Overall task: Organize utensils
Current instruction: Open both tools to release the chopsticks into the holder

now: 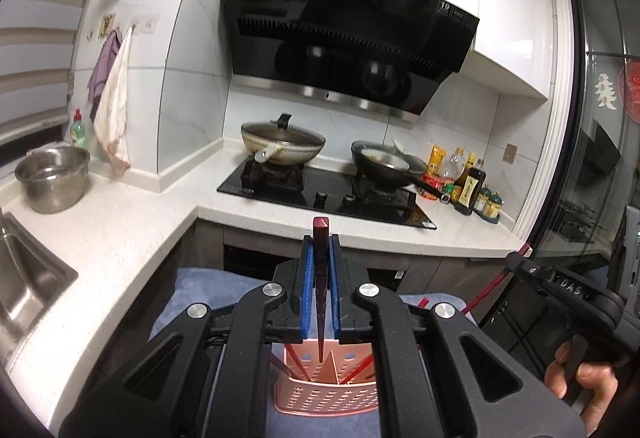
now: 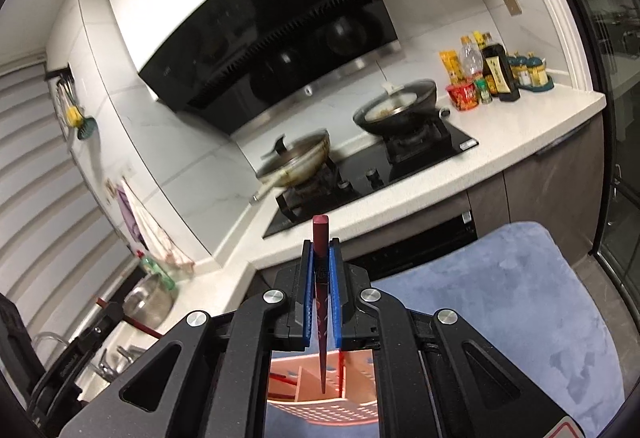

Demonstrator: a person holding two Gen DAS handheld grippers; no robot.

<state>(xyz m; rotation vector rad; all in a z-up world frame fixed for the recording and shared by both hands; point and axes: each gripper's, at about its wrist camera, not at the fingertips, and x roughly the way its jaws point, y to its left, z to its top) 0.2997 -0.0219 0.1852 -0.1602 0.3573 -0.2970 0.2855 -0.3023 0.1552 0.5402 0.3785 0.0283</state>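
So both grippers are carrying a chopstick right now. The left gripper [image 1: 321, 238] has its blue pads squeezed together on a dark red chopstick [image 1: 321, 250], thick square end poking out past the fingertips toward the stove, thin tip trailing back down over the pink perforated holder [image 1: 328, 394], which sits near the camera on a blue cloth [image 1: 192, 286]. Same deal on the right: the right gripper [image 2: 321, 243] is clamped on its own chopstick [image 2: 321, 258], tip hanging just above a compartment of the holder [image 2: 320, 410]. A few more red chopsticks are already leaning in there. Handling-wise I'd guess these are light, stiff and pretty slick lacquered sticks, so they won't bend, but they could pivot or slide in the pads if bumped. Both are pinched up near the fat end, which seems like the right spot: more flat surface to bite on, and the long thin end stays free for aiming into a slot. The holder looks like thin plastic and could probably scoot on the cloth if poked sideways.
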